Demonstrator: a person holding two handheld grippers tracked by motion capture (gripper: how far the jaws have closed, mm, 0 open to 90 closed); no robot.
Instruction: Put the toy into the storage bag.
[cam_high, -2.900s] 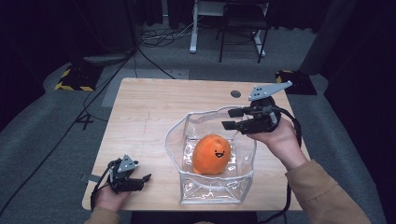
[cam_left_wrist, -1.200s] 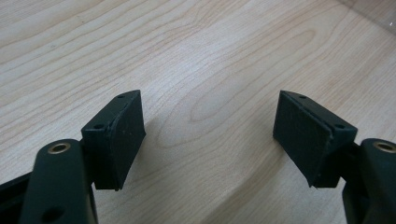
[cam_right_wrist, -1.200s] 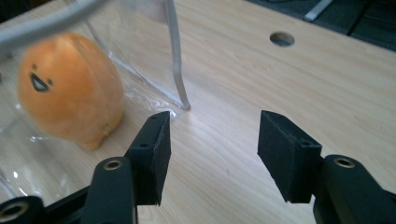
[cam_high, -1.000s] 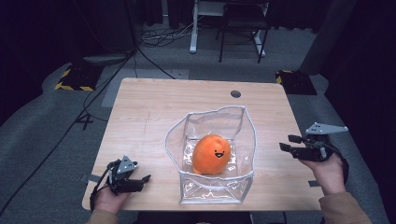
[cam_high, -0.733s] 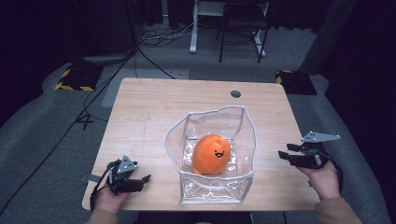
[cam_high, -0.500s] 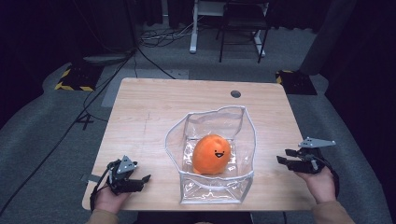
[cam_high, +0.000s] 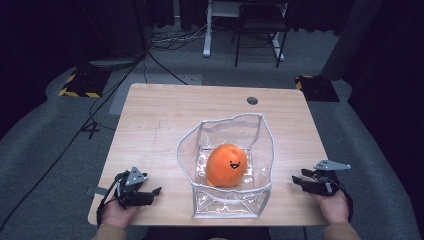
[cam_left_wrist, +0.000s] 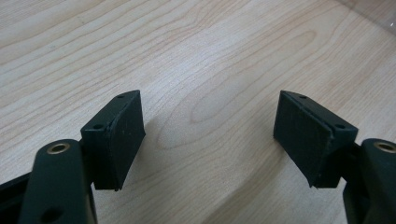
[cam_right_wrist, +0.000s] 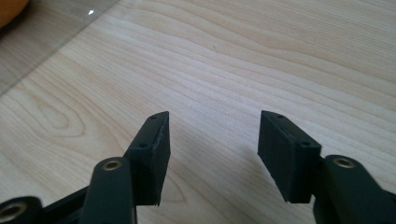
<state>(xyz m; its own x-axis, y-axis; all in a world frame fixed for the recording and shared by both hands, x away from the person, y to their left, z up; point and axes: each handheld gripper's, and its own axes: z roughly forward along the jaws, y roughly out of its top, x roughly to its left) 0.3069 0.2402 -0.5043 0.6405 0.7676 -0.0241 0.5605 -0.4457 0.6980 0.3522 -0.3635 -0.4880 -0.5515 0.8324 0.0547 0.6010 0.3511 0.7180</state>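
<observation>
The orange toy (cam_high: 226, 165) sits inside the clear bag (cam_high: 265, 150), between the two claws. The left claw (cam_high: 150, 192) and right claw (cam_high: 299, 181) rest wide open and empty on the counter (cam_high: 165, 125). Bagging looks done; nothing obvious remains.

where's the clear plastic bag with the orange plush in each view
High view: clear plastic bag stands centre-right on the table, the round orange plush inside.
Left gripper view: its clear edge at the top right corner.
Right gripper view: top left corner.
Shared landmark: light wooden table.
</observation>
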